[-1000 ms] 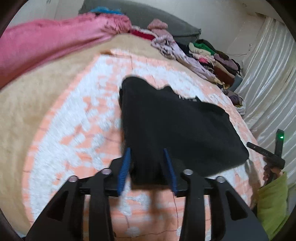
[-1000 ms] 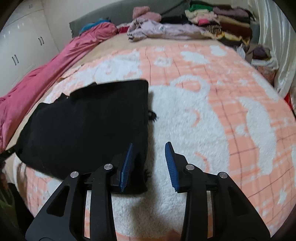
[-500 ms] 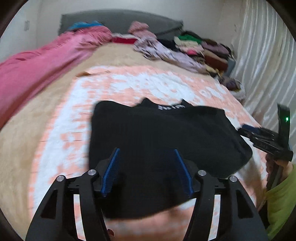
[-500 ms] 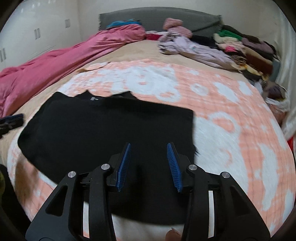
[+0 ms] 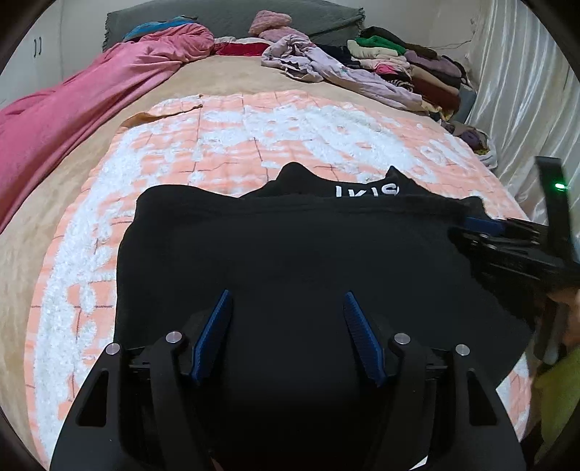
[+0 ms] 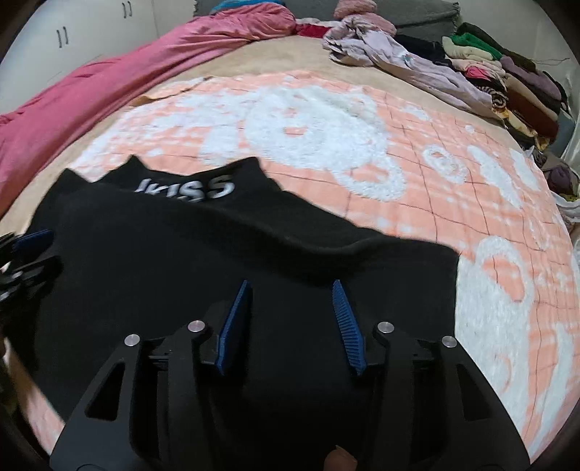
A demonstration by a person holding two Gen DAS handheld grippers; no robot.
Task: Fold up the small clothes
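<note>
A black garment (image 5: pixel 290 246) with white lettering (image 5: pixel 366 190) at its far edge lies flat on the peach-and-white blanket (image 5: pixel 224 145). My left gripper (image 5: pixel 286 295) hangs over the garment's near half. Its jaws are opening, and the cloth lies under them, not pinched. My right gripper (image 6: pixel 291 286) hovers over the same garment (image 6: pixel 181 261) nearer its right edge. Its jaws are also opening and grip nothing. Each gripper shows at the edge of the other's view: the right gripper (image 5: pixel 507 239) and the left gripper (image 6: pixel 25 250).
A pink blanket (image 5: pixel 72 108) runs along the bed's left side. A lilac garment (image 5: pixel 326 69) and a stack of folded clothes (image 5: pixel 417 69) lie at the far right by a grey headboard (image 5: pixel 235 14). A white curtain (image 5: pixel 525 90) hangs on the right.
Both grippers have swung across over the black garment, and their jaws stand wider than before. The left one no longer pinches the cloth's edge. The garment now lies squarer, lettering at the far edge.
</note>
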